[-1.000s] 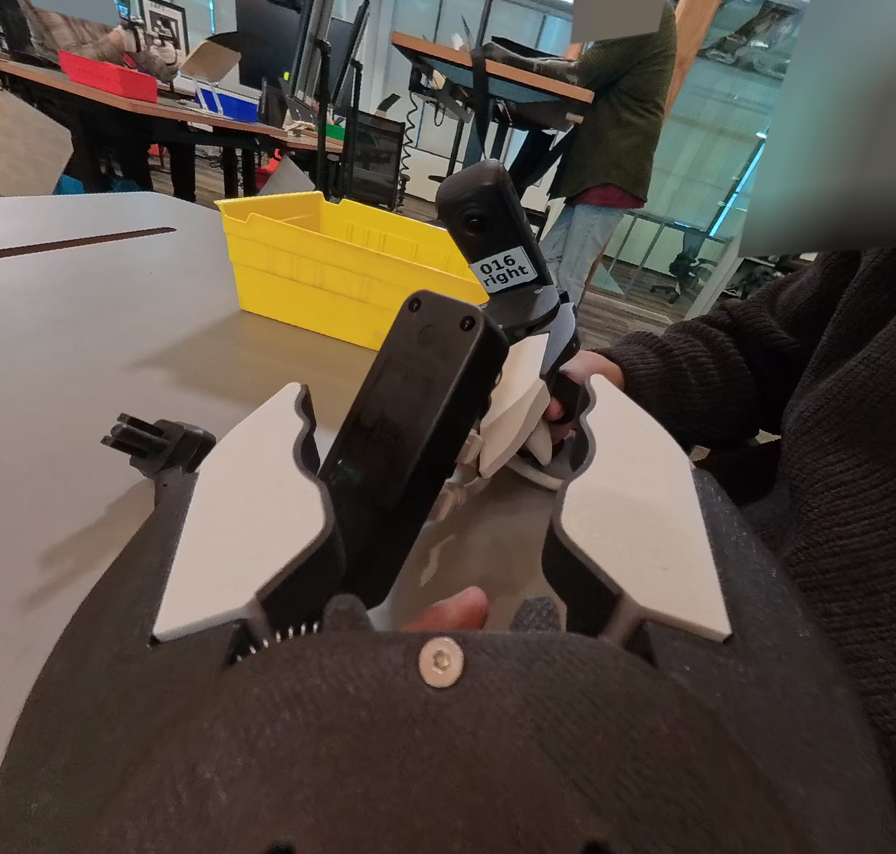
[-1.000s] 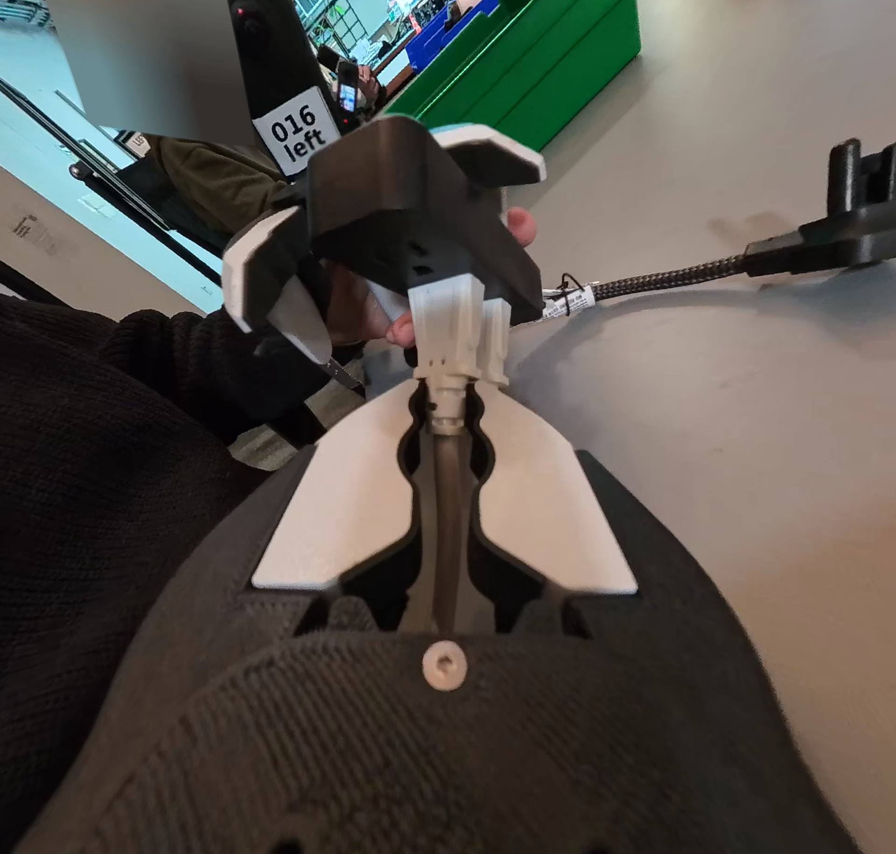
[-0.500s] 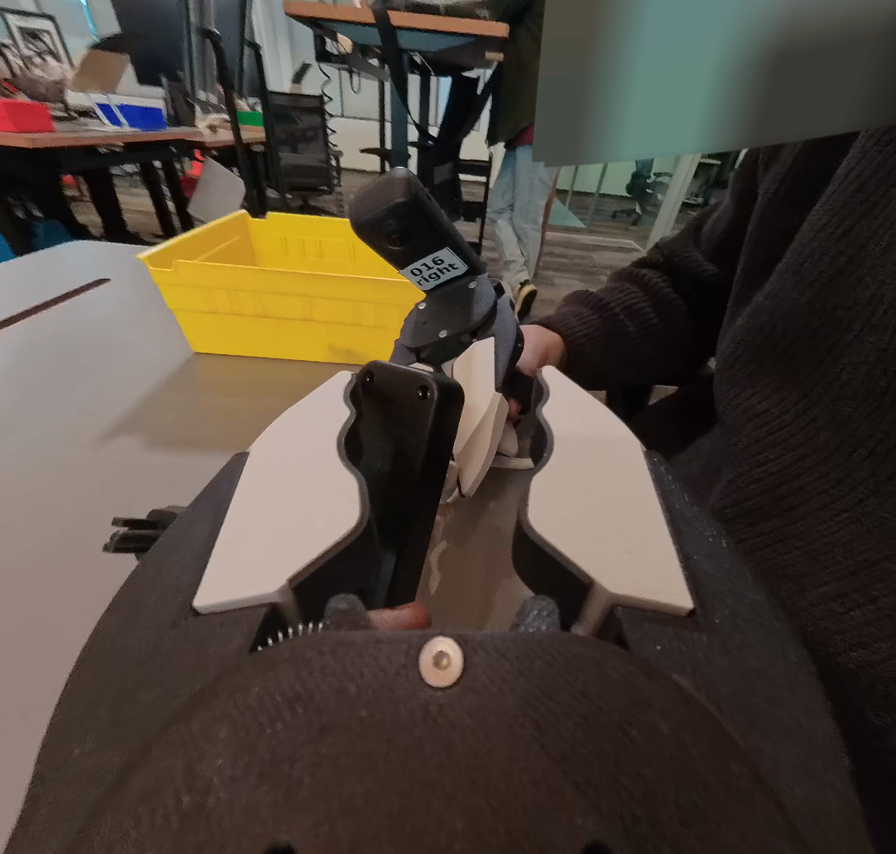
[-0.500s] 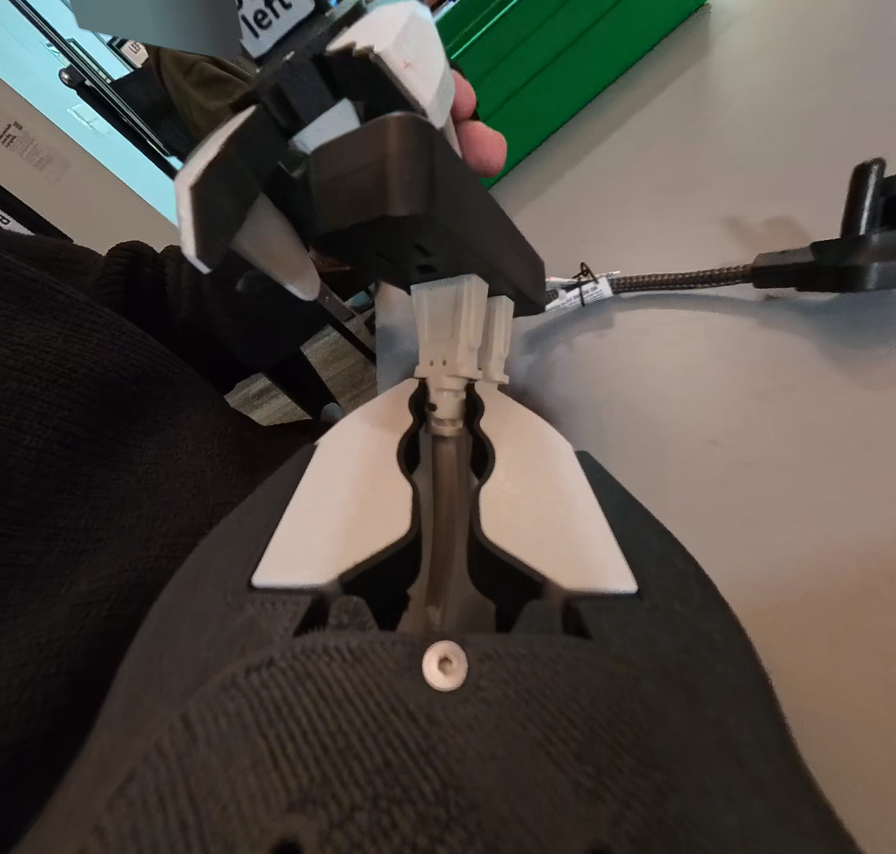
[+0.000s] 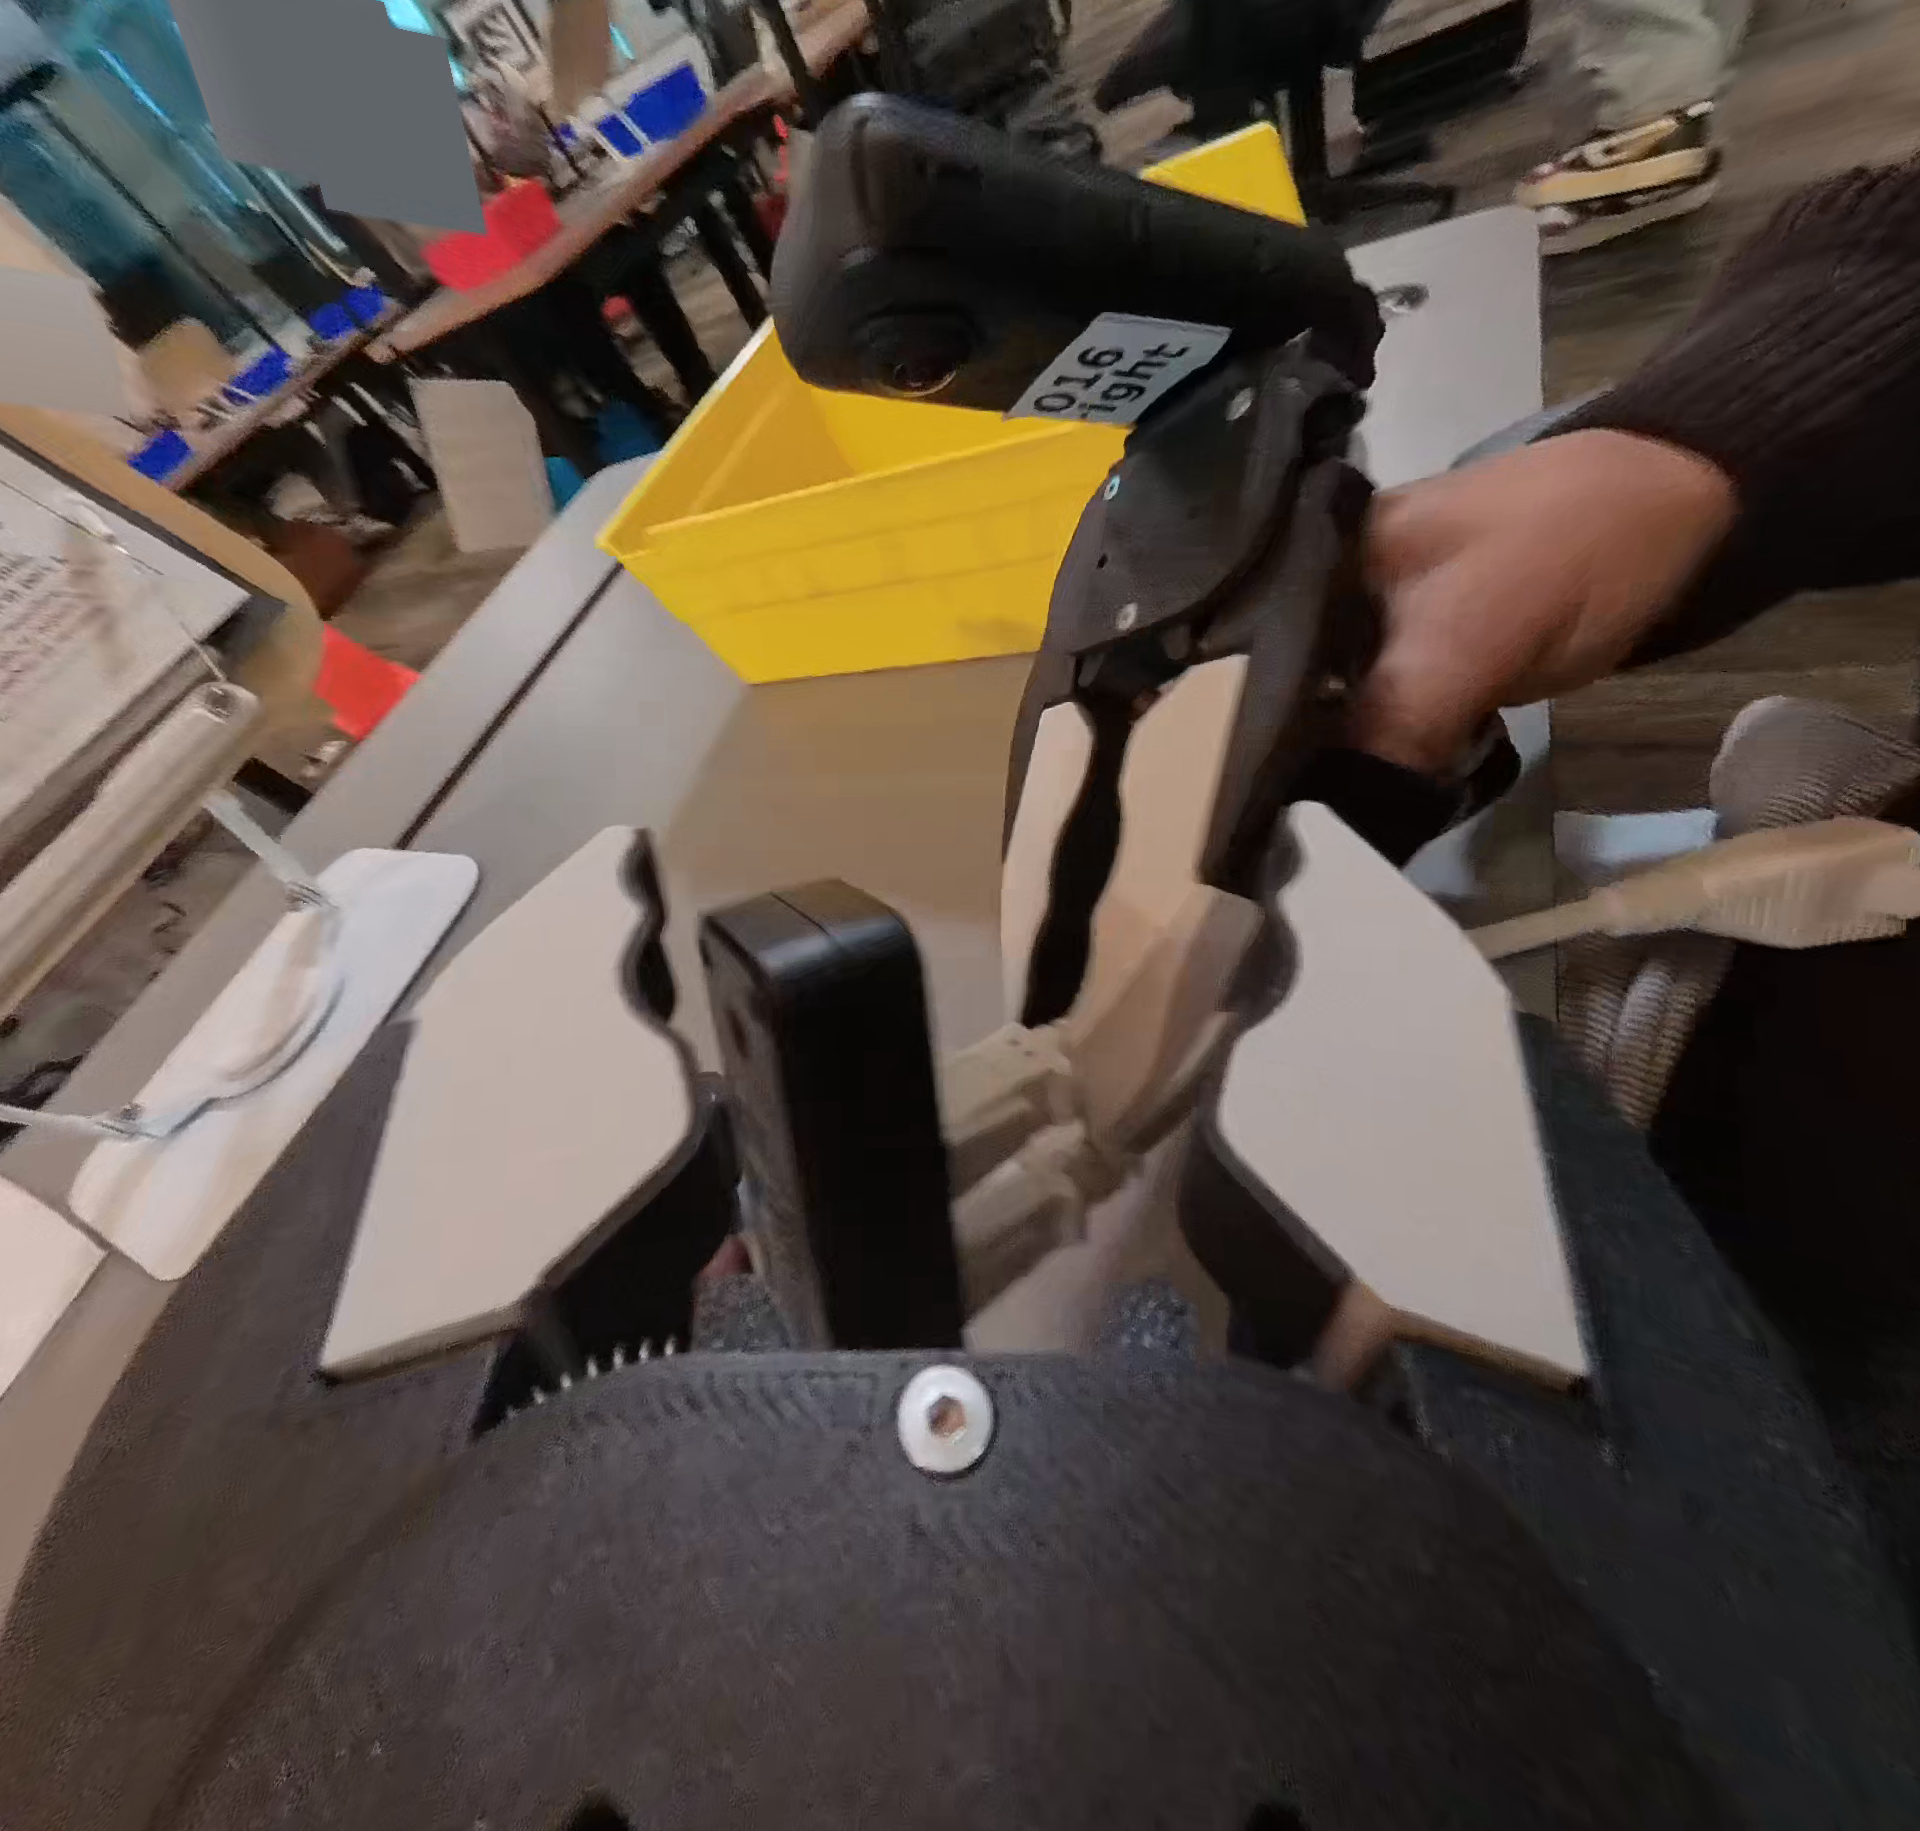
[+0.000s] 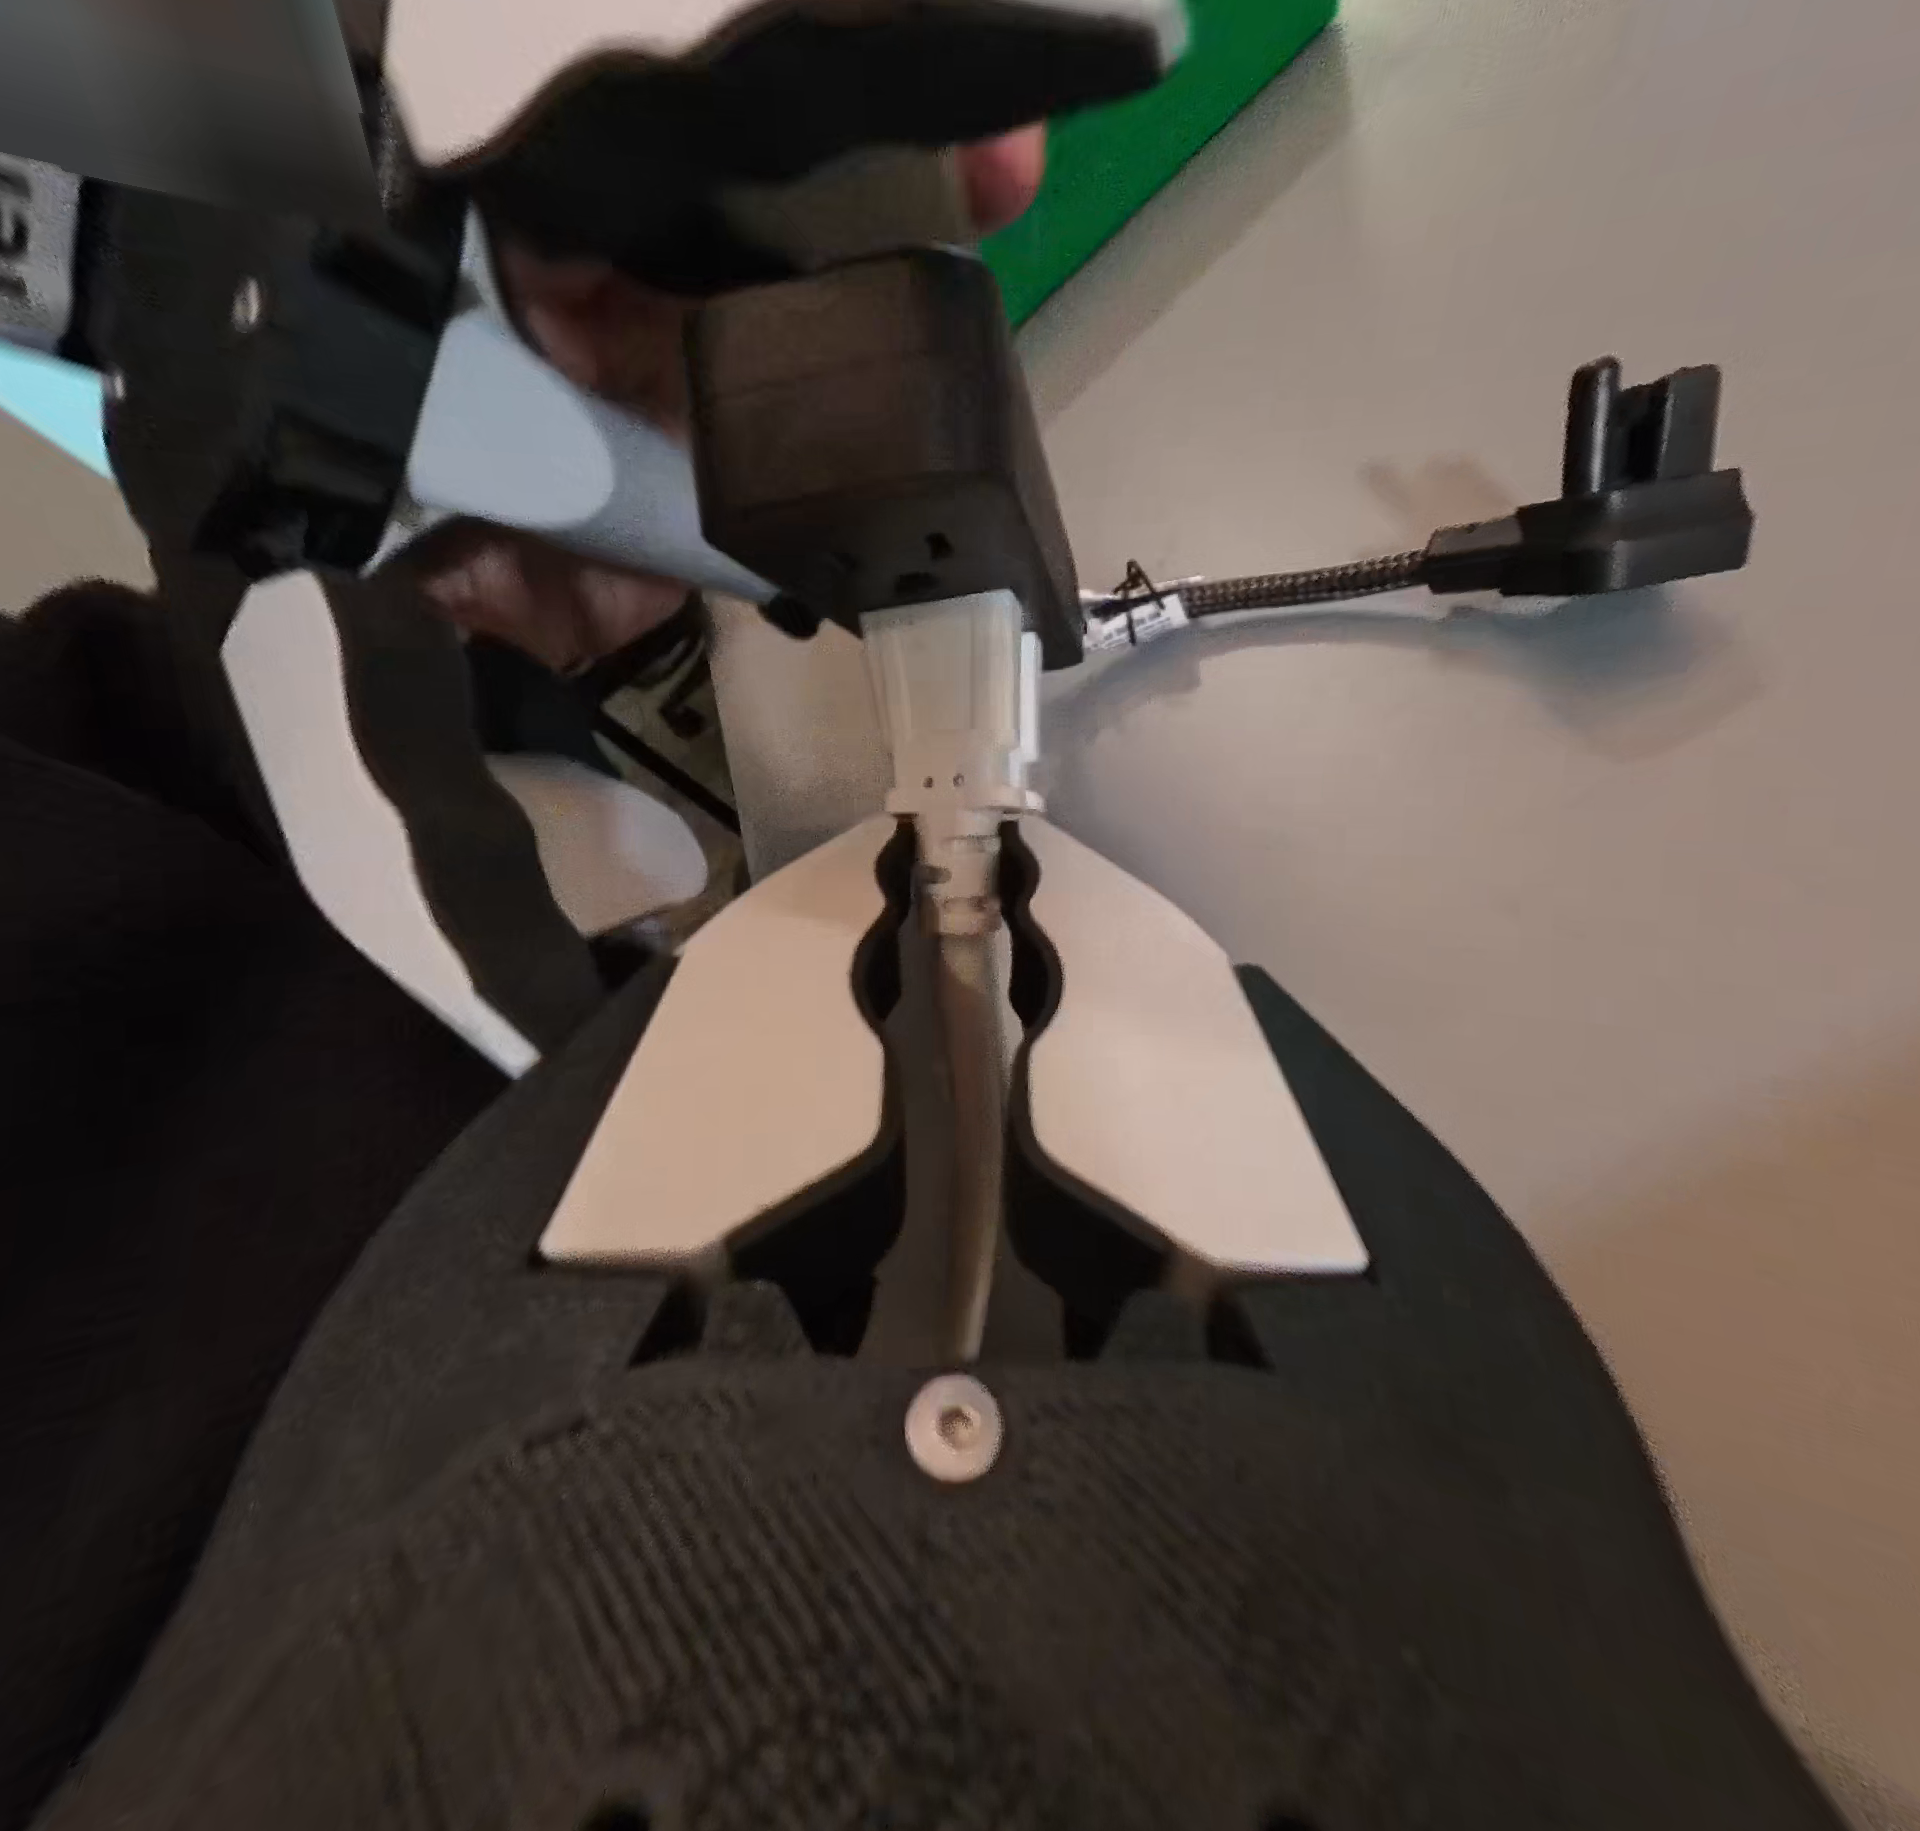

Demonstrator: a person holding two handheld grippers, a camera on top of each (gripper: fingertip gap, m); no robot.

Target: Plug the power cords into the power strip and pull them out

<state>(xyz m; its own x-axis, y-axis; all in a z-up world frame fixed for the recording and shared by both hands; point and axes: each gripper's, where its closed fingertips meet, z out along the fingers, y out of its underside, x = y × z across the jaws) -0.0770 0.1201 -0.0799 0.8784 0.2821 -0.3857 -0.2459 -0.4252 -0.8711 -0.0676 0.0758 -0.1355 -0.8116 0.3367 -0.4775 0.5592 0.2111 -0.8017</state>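
Observation:
The black power strip stands on end between the jaws of my left gripper, against the left finger. The right finger stands apart from it, so the jaws are open; a person's fingertip shows beneath. Two white plugs sit in the strip's face. My right gripper is shut on the white cord just behind one plug, which is seated in the strip. A second white plug sits beside it. The right gripper reaches in from above in the left wrist view.
The strip's braided cable runs right to its black plug, lying on the grey table. A yellow bin stands behind and a green bin at the far side. A loose white plug hangs at right. A white pad lies left.
Both grippers and the strip have swung round together, so the background has shifted. The left jaws stand wider than half a second ago. The right gripper still clamps the cord with its plug in the strip.

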